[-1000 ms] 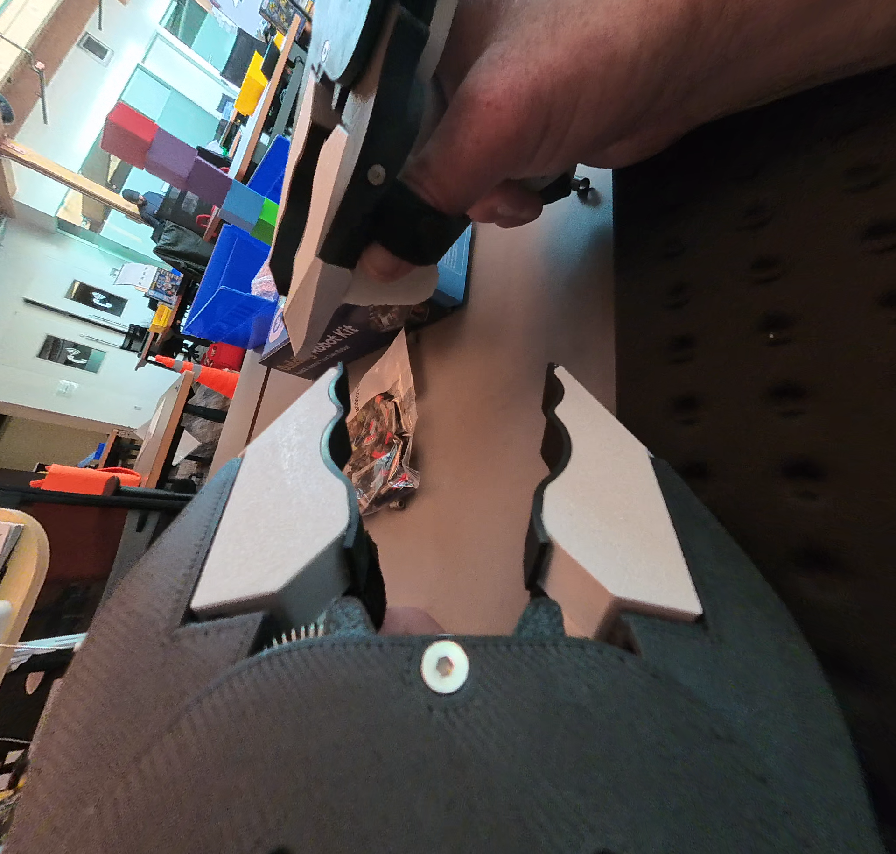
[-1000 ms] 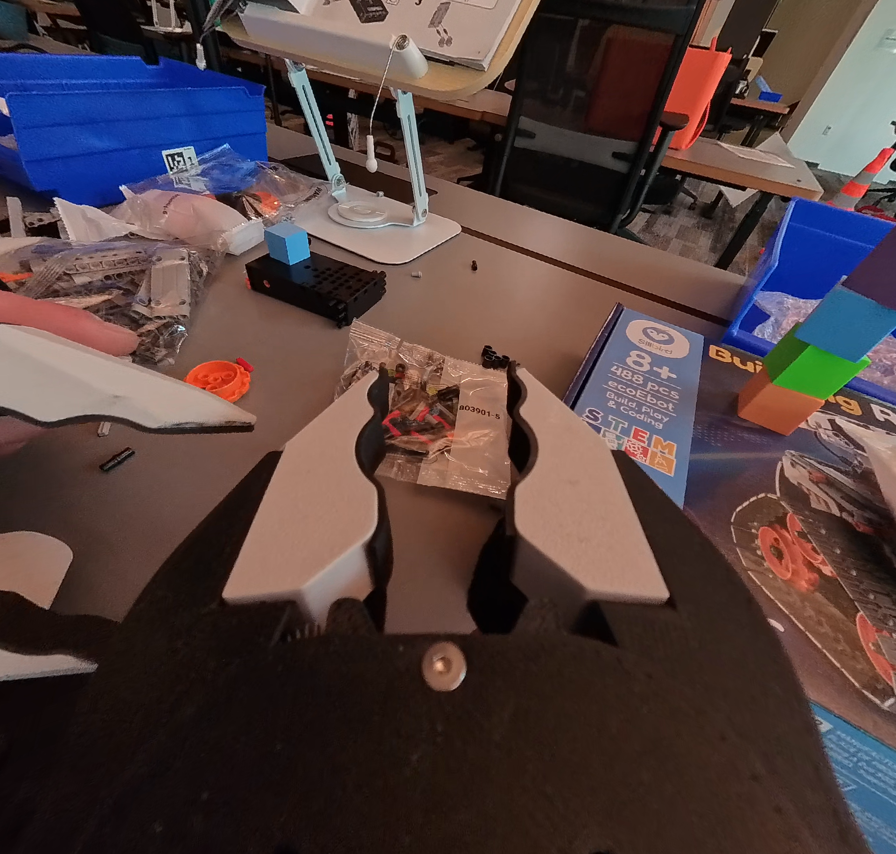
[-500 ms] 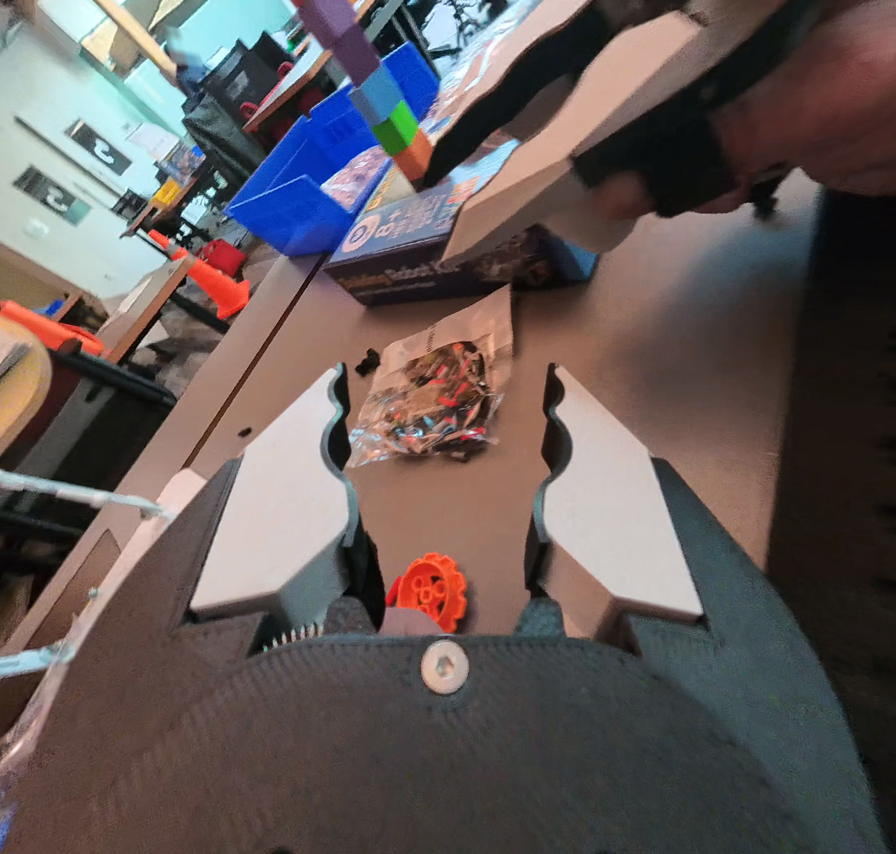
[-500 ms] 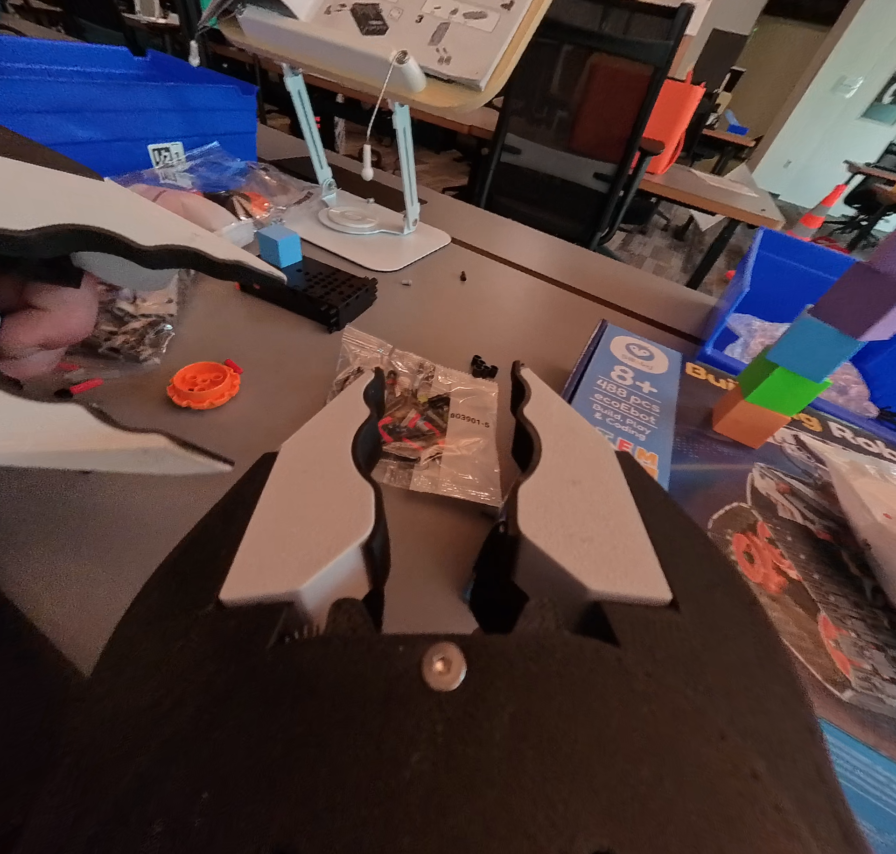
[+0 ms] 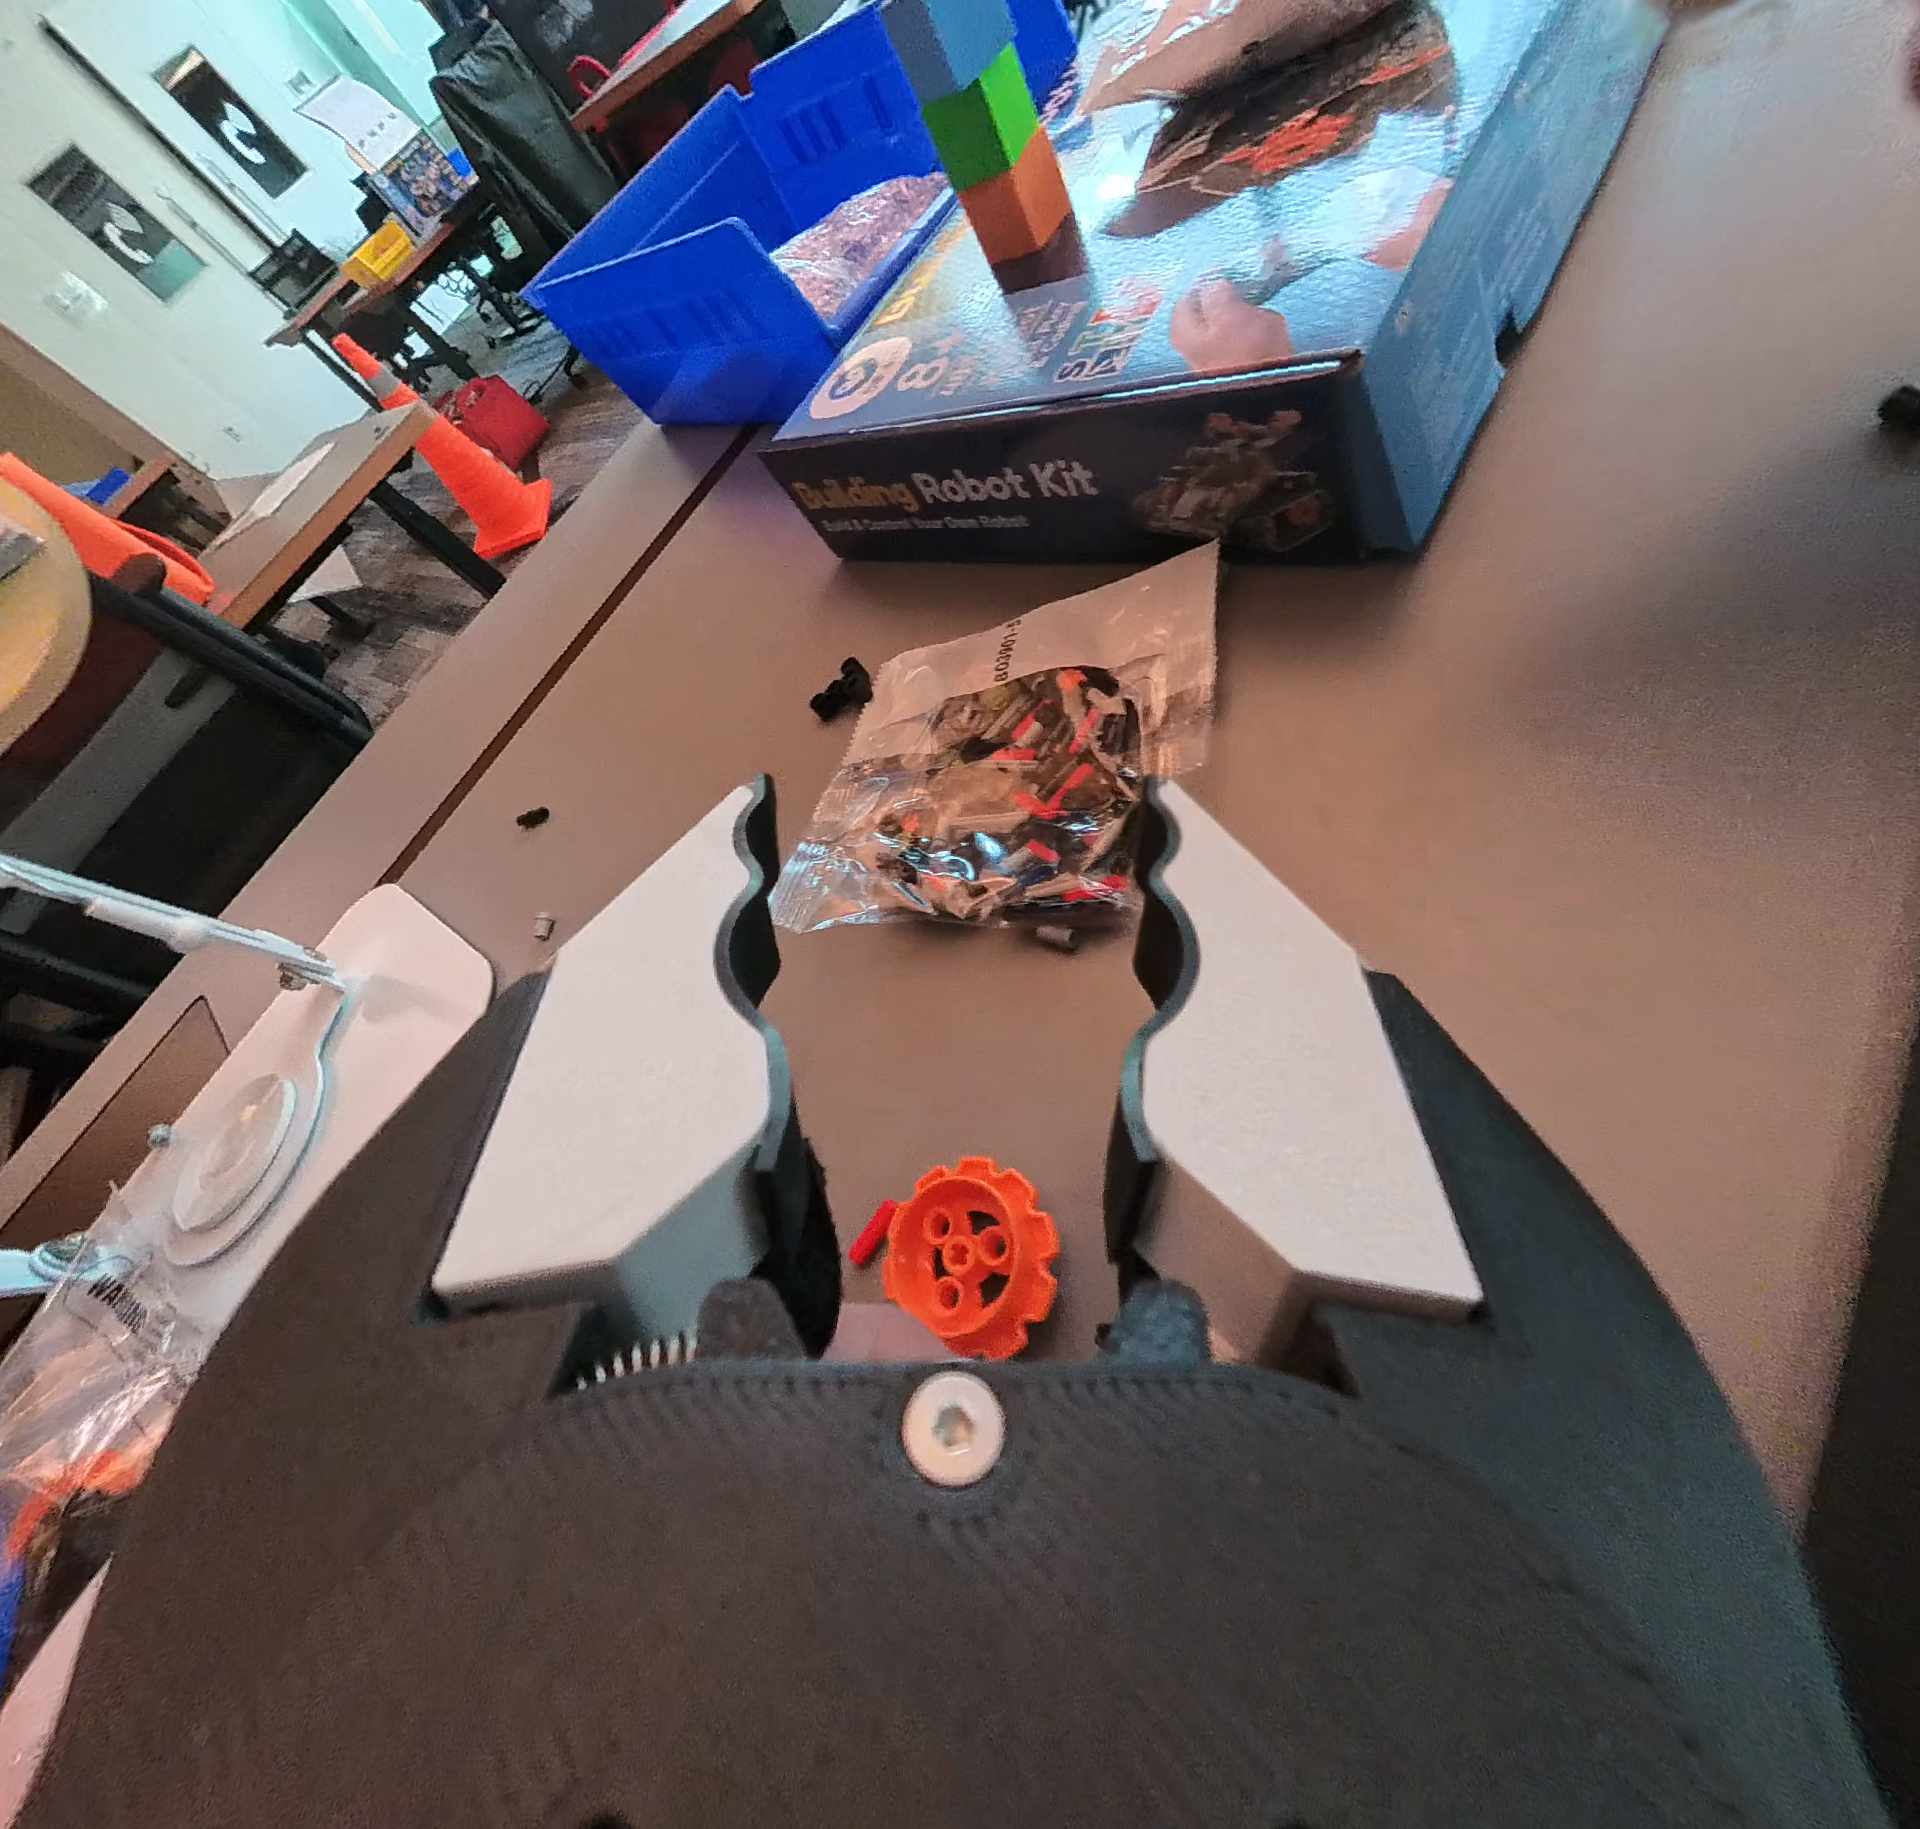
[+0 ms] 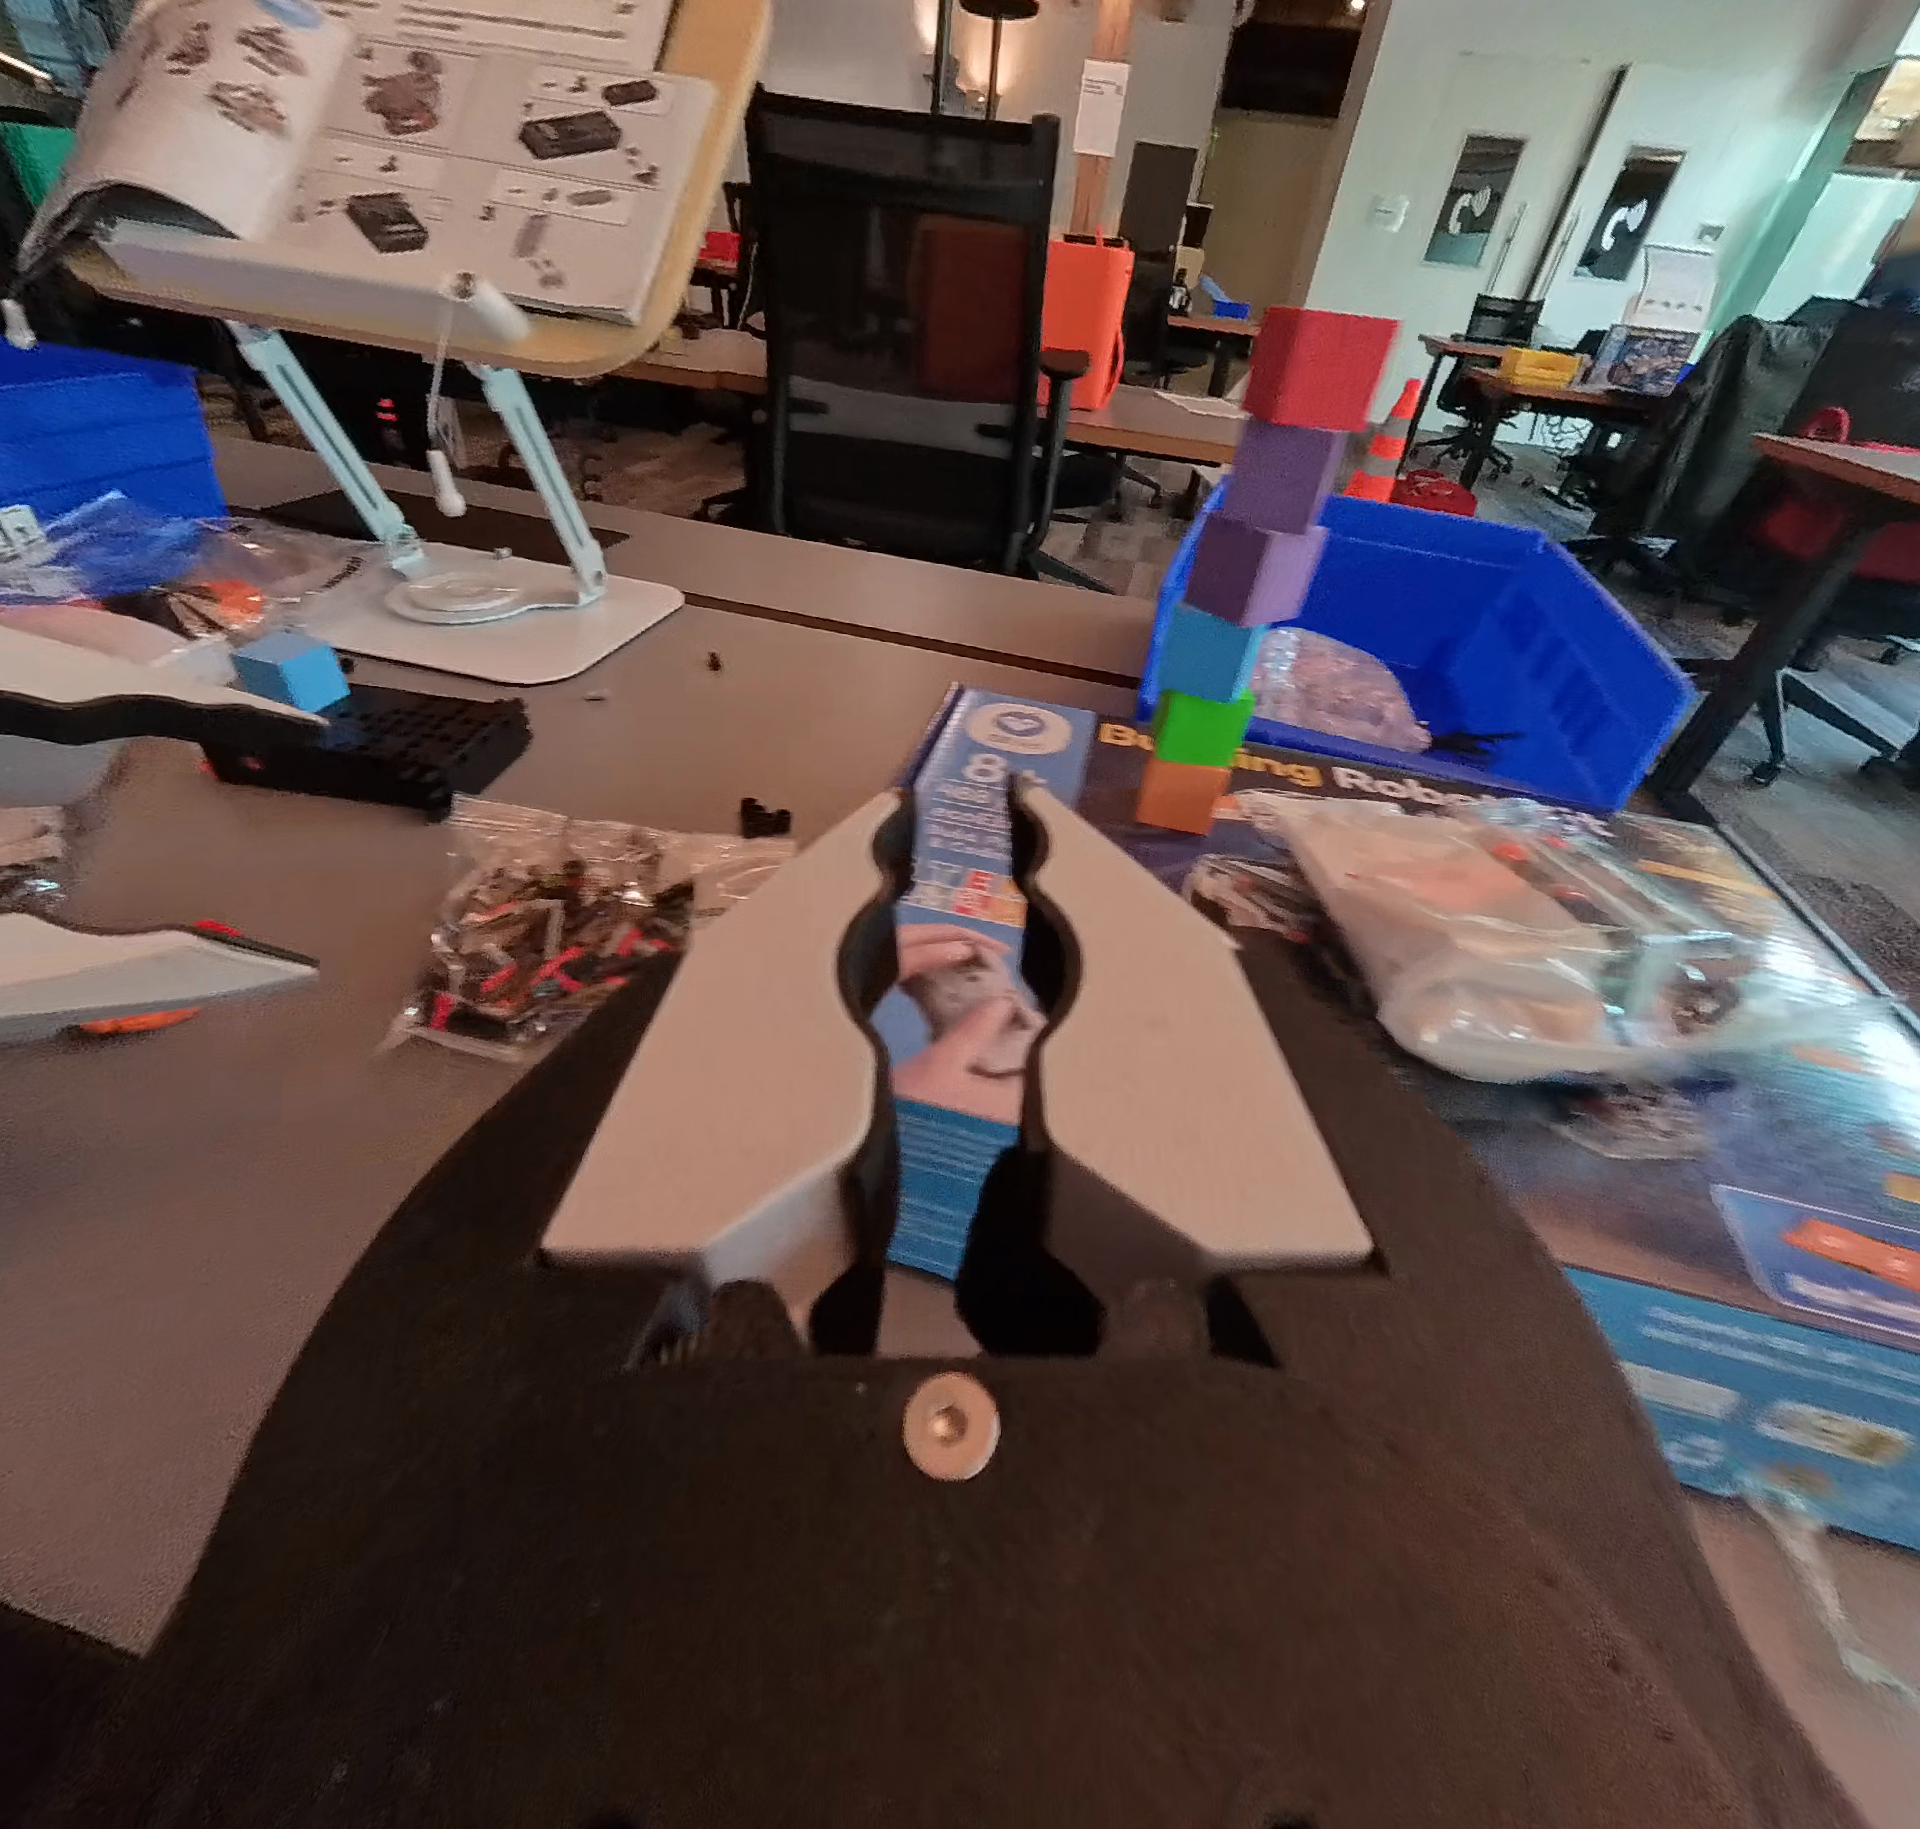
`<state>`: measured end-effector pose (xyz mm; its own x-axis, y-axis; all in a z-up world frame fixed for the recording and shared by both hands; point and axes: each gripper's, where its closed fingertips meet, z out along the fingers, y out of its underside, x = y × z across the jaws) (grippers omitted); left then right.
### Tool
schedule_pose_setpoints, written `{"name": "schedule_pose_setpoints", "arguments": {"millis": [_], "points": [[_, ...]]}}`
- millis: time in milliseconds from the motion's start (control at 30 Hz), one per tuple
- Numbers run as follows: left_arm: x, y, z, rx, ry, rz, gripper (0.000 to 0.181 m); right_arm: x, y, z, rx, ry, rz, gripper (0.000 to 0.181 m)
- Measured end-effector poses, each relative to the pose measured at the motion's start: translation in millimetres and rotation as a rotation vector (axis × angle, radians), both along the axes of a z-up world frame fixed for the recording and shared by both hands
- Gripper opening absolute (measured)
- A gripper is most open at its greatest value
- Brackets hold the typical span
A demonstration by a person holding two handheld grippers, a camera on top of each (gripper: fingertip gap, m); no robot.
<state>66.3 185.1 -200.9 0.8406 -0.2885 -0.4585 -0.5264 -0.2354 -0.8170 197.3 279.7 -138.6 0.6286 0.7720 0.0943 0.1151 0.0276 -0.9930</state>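
left gripper spread wide over an orange toothed plastic wheel — empty, right gripper nearly closed, gripping nothing, above a blue cardboard kit box

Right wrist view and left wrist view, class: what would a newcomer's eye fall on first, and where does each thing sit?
First, the leaning tower of coloured foam cubes, red on top and orange at the base, standing on the large blue cardboard kit box at the right. Next, the orange toothed plastic wheel lying on the grey table between the open jaws of the left gripper. Just ahead lies a clear plastic bag of small black and red parts.
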Motion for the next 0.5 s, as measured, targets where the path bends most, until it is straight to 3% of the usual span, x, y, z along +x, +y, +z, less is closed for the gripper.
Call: {"name": "schedule_pose_setpoints", "arguments": {"millis": [33, 67, 267, 500], "points": [[-3, 1, 0, -0.001, -0.006, 0.010, 0.066, 8, 6, 2, -0.001, -0.002, -0.010, 0.002], [-6, 2, 1, -0.001, -0.011, 0.021, 0.063, 18, 14, 5, 0.003, -0.004, -0.029, 0.000], [-23, 9, 7, 0.008, -0.086, 0.093, 0.029, 58, 75, 20, -0.074, -0.002, -0.135, 0.000], [-34, 11, 8, 0.008, -0.117, 0.117, 0.038, 32, 140, -3, -0.222, -0.215, -0.153, 0.000]]}}
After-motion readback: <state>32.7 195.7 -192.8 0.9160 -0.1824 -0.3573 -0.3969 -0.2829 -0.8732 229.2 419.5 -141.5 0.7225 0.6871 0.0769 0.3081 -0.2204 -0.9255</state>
